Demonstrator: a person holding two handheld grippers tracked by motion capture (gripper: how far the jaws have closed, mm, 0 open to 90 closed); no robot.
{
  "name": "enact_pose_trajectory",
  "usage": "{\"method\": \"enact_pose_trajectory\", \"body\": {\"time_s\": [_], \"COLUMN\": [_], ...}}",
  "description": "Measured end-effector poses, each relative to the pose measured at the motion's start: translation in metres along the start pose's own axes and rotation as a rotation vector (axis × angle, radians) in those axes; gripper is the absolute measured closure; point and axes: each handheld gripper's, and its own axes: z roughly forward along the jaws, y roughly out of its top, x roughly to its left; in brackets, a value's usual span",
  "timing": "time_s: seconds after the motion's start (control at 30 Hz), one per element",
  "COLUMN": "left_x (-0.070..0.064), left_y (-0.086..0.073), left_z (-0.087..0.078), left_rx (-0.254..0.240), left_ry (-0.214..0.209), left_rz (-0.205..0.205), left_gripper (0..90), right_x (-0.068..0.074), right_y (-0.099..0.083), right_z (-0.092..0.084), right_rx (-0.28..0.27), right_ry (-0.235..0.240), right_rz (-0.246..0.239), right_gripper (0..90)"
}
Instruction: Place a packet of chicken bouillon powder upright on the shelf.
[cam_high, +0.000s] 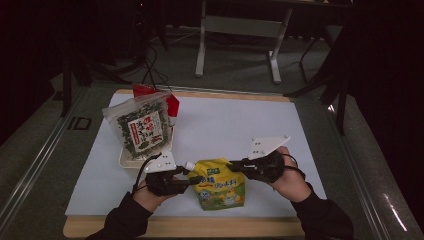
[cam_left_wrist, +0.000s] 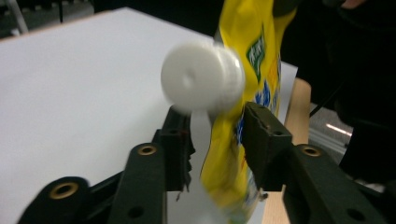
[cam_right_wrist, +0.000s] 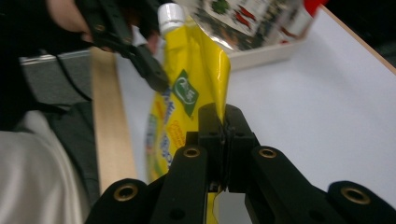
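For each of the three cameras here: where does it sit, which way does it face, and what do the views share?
High view: above the person's side, looking forward and down on the white table; both forearms, left gripper and right gripper.
Left gripper view: along its black jaws at the white cap, pouch between them.
Right gripper view: along shut jaws pinching the yellow pouch; left gripper beyond.
Shared: the pouch.

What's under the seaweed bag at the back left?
The seaweed bag rests in a shallow cream tray, with a red packet showing behind it. The bag covers whatever else the tray holds.
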Motion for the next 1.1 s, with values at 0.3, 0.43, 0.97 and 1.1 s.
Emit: {"method": "enact_pose_trajectory", "body": {"time_s": [0.3, 0.43, 0.97, 1.1], "left_x": [-0.005, -0.004, -0.015, -0.019], "left_y": [-0.009, -0.02, -0.062, -0.065], "left_z": [0.0, 0.002, 0.006, 0.01], "left_rx": [-0.027, -0.016, 0.027, 0.037], "left_ry": [0.108, 0.142, 0.121, 0.111], "left_rz": [0.045, 0.033, 0.012, 0.027], "left_gripper": [14.7, 3.1, 3.0, 3.1], "right_x": [0.003, -0.003, -0.014, -0.015], "right_y": [0.021, 0.03, 0.068, 0.08], "right_z": [-0.004, -0.006, 0.017, 0.029], "right_rx": [-0.027, -0.059, -0.159, -0.196], "right_ry": [-0.016, -0.029, -0.014, -0.005], "right_rz": [-0.051, -0.05, -0.057, -0.059], "right_gripper": [88.4, 88.5, 88.5, 88.4]}}
